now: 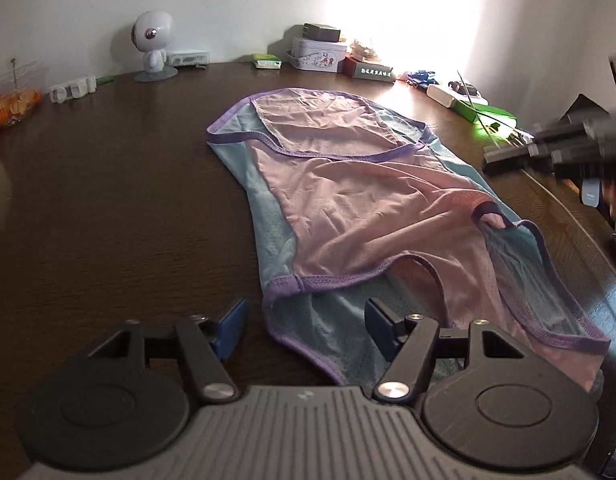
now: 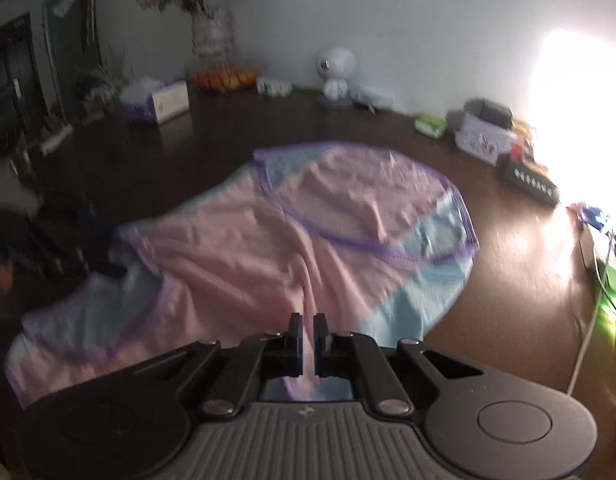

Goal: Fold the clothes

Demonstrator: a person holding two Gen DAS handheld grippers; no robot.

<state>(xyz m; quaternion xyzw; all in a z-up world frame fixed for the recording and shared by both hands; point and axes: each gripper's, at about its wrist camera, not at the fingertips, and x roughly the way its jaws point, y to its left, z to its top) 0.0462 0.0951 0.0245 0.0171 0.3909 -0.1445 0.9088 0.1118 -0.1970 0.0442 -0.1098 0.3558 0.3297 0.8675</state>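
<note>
A pink and light-blue sleeveless top (image 1: 360, 200) with purple trim lies partly folded on the dark wooden table (image 1: 107, 208). My left gripper (image 1: 305, 330) is open, its blue pads wide apart just above the top's near purple-edged corner, and nothing is pinched. In the right wrist view the top (image 2: 267, 248) spreads out ahead, and my right gripper (image 2: 308, 340) is shut on a ridge of its pink fabric, which is pulled up between the narrow pads. The right gripper (image 1: 568, 148) also shows as a dark blur at the right edge of the left wrist view.
Along the far wall stand a white robot figurine (image 1: 151, 46), a printed tin box (image 1: 316, 54), a dark red box (image 1: 368, 70) and a tub of orange fruit (image 1: 13, 100). A tissue box (image 2: 163, 102) and a flower vase (image 2: 211, 32) sit far left. Cables and green items (image 1: 484, 110) crowd the right edge.
</note>
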